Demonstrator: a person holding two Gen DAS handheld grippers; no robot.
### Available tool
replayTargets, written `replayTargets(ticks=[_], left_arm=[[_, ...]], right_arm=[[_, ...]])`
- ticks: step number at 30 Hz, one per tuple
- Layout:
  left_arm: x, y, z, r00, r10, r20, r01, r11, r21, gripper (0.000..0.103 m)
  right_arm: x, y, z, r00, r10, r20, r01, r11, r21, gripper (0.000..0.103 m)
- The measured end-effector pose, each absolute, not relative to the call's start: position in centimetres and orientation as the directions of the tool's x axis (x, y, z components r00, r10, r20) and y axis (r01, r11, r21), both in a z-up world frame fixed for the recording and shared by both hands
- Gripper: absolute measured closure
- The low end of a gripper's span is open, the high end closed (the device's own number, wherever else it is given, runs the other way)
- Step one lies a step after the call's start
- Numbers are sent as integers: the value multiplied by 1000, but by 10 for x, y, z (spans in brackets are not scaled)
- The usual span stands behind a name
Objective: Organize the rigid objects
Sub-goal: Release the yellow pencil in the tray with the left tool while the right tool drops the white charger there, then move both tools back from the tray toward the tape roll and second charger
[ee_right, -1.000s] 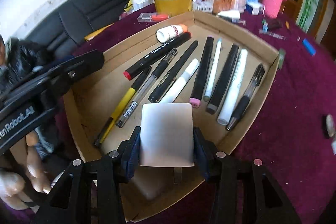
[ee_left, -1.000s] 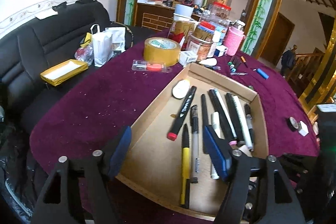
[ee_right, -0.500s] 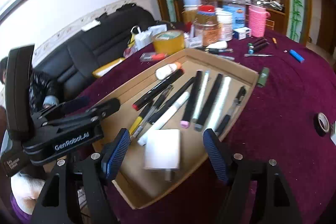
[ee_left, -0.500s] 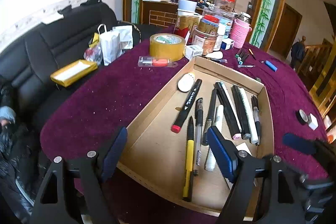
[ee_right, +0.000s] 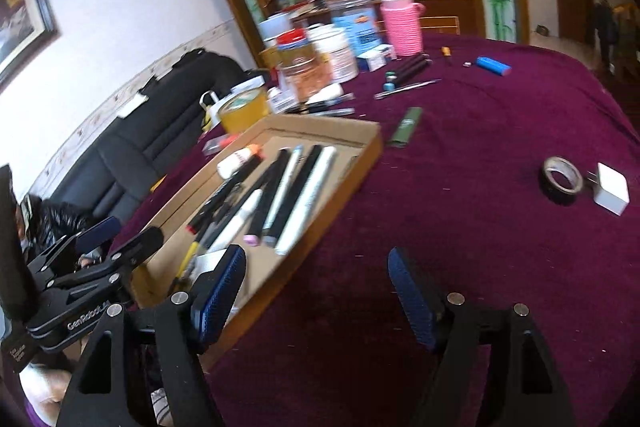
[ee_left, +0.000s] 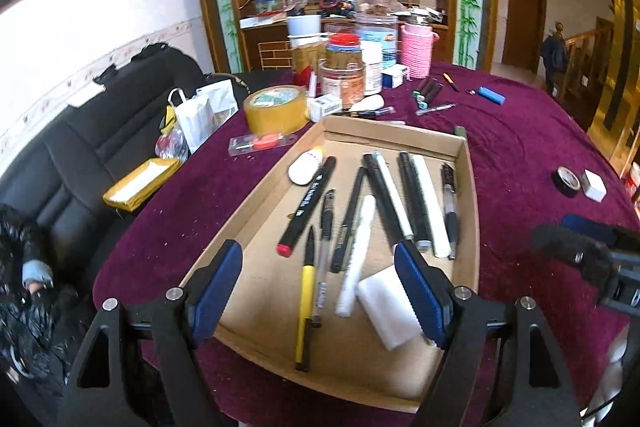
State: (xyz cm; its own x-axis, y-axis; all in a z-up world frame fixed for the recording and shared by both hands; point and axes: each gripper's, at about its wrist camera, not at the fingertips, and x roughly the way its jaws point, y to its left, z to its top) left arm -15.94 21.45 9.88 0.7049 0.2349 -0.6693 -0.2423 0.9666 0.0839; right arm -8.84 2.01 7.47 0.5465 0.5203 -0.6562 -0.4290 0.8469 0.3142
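A shallow cardboard tray (ee_left: 256, 219) (ee_right: 360, 163) on the purple table holds several pens and markers (ee_left: 384, 199) (ee_right: 288, 195), a white correction bottle (ee_left: 305, 166) and a white charger block (ee_left: 386, 309) at its near end. My left gripper (ee_left: 320, 287) is open and empty, raised over the tray's near end. My right gripper (ee_right: 318, 291) is open and empty, above the cloth to the right of the tray. A black tape roll (ee_right: 562, 179) and a second white charger (ee_right: 610, 187) lie on the cloth at the right.
A yellow tape roll (ee_left: 276, 109), jars (ee_left: 342, 75) and a pink holder (ee_left: 416, 45) crowd the table's far side. Loose pens (ee_right: 406, 71), a blue cylinder (ee_right: 493, 65) and a green stick (ee_right: 407, 127) lie beyond the tray. A black sofa (ee_left: 80, 147) stands left.
My right gripper opened and let go of the white charger block, which now lies in the tray. It then rose and swung right over the cloth. My left gripper lifted slightly.
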Motion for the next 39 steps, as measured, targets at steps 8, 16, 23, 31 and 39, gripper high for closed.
replayTargets(ticks=[8, 16, 23, 31, 39], left_arm=[[-150, 175, 98, 700, 223, -678, -164, 975, 151, 25], [-138, 145, 91, 683, 220, -696, -106, 973, 204, 25], [-126, 122, 84, 668, 216, -712, -63, 970, 235, 25], [-119, 104, 77, 655, 149, -741, 10, 979, 206, 25], [-112, 79, 66, 630, 51, -775, 119, 980, 161, 25]], right_arm=[[-76, -35, 70, 587, 491, -644, -335, 871, 359, 25], [-58, -93, 65, 631, 444, -636, -227, 890, 396, 24], [-32, -151, 62, 658, 383, -648, -111, 901, 420, 24], [5, -217, 57, 679, 313, -664, 16, 898, 439, 24], [39, -270, 43, 678, 233, -697, 164, 877, 452, 24]])
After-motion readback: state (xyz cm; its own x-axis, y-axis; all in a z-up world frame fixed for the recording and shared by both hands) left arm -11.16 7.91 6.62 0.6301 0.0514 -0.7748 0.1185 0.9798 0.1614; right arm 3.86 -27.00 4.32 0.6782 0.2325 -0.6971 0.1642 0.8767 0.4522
